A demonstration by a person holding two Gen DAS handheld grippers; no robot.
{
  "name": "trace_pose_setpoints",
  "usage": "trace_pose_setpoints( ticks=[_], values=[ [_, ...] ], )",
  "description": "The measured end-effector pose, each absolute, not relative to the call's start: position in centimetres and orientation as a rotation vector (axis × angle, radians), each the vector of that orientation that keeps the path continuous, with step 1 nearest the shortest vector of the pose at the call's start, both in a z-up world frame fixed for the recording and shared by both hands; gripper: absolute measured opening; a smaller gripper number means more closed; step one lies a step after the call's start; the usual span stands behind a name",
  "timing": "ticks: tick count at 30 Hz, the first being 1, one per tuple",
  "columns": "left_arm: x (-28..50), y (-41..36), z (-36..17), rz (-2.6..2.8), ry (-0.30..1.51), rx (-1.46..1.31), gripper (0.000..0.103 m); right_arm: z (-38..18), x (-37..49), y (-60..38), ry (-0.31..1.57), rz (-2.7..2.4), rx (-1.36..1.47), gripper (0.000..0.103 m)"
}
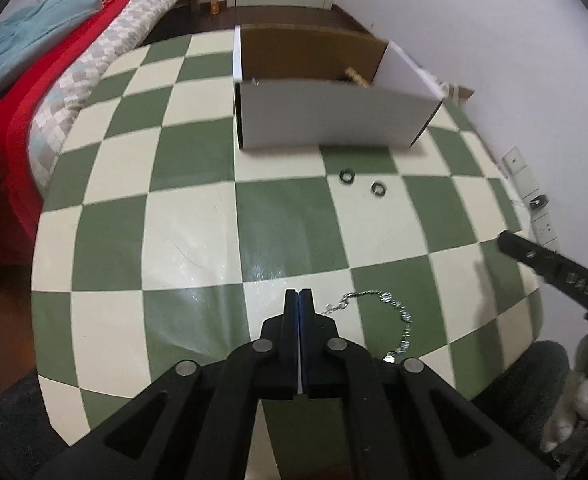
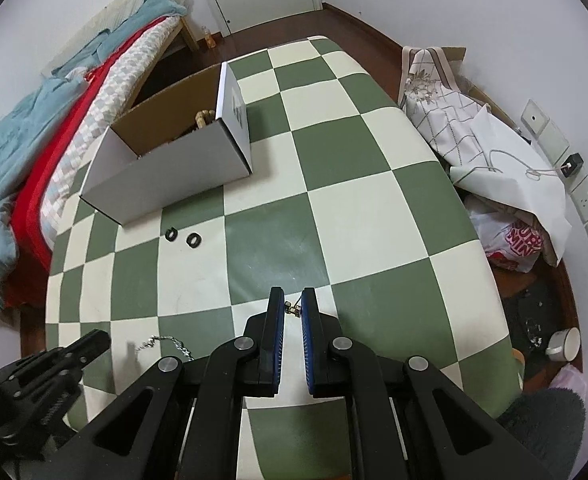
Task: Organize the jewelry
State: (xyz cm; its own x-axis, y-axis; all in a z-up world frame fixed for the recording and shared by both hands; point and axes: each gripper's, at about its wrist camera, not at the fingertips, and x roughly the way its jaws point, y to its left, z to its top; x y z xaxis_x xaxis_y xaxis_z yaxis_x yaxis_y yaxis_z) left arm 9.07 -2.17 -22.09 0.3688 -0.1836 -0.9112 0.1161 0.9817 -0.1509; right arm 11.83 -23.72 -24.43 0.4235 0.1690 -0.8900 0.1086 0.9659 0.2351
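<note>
Table (image 1: 198,208): green-and-cream check cloth lying over it.

Box (image 1: 325,120): white card, open top, sitting at the far part of the table; something tan showing inside, too small to tell.

2 rings (image 1: 347,176) (image 1: 377,188): dark, lying side by side on the cloth just in front of the box.

Chain (image 1: 397,312): silver, lying curved on the cloth just right of the left gripper's tips; whether touching them, cannot tell.

Left gripper (image 1: 298,292): jaws standing clenched pad to pad, nothing seen between them.

Right gripper (image 2: 293,300): pointing steeply down at the table, jaws standing nearly closed with a narrow gap, pinching a small gold-coloured piece (image 2: 292,309) with a fine thread or wire; kind of jewelry unclear.

Bed (image 2: 34,168): red and blue covers, lying beside the table.
</note>
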Motion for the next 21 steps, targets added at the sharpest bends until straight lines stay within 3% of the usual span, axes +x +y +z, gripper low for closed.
trace_pose_setpoints(
  ticks=[4, 5, 7, 8, 9, 16, 17, 19, 21],
  values=[
    [8.6, -2.3, -21.1, -0.278, 1.163, -0.095, 0.0, -24.2, 11.9, -23.7, 1.134, 0.047, 0.286, 0.009],
    [8.1, -2.8, -21.2, -0.307, 1.159, -0.085, 0.006, -24.2, 11.9, -23.7, 1.135, 0.049, 0.287, 0.009],
    [7.4, -4.4, -21.7, -0.353, 1.181, -0.021, 0.024, -24.2, 11.8, -23.7, 1.138, 0.05, 0.292, 0.009],
    [6.9, -5.4, -22.3, -0.366, 1.191, 0.042, 0.047, -24.2, 11.8, -23.8, 1.138, 0.049, 0.294, 0.009],
    [6.5, -6.2, -22.8, -0.37, 1.192, 0.096, 0.058, -24.2, 11.8, -23.9, 1.139, 0.048, 0.298, 0.009],
    [4.6, -9.8, -25.5, -0.423, 1.193, 0.298, 0.055, -24.2, 11.4, -24.8, 1.145, 0.024, 0.312, 0.009],
    [4.4, -9.9, -25.5, -0.44, 1.172, 0.293, 0.044, -24.3, 11.4, -25.0, 1.146, 0.02, 0.314, 0.009],
    [4.3, -10.2, -25.1, -0.451, 1.155, 0.299, 0.003, -24.4, 11.4, -25.3, 1.151, 0.015, 0.322, 0.009],
    [4.8, -10.2, -24.8, -0.445, 1.172, 0.298, 0.003, -24.5, 11.3, -25.4, 1.152, 0.01, 0.324, 0.009]
  ],
)
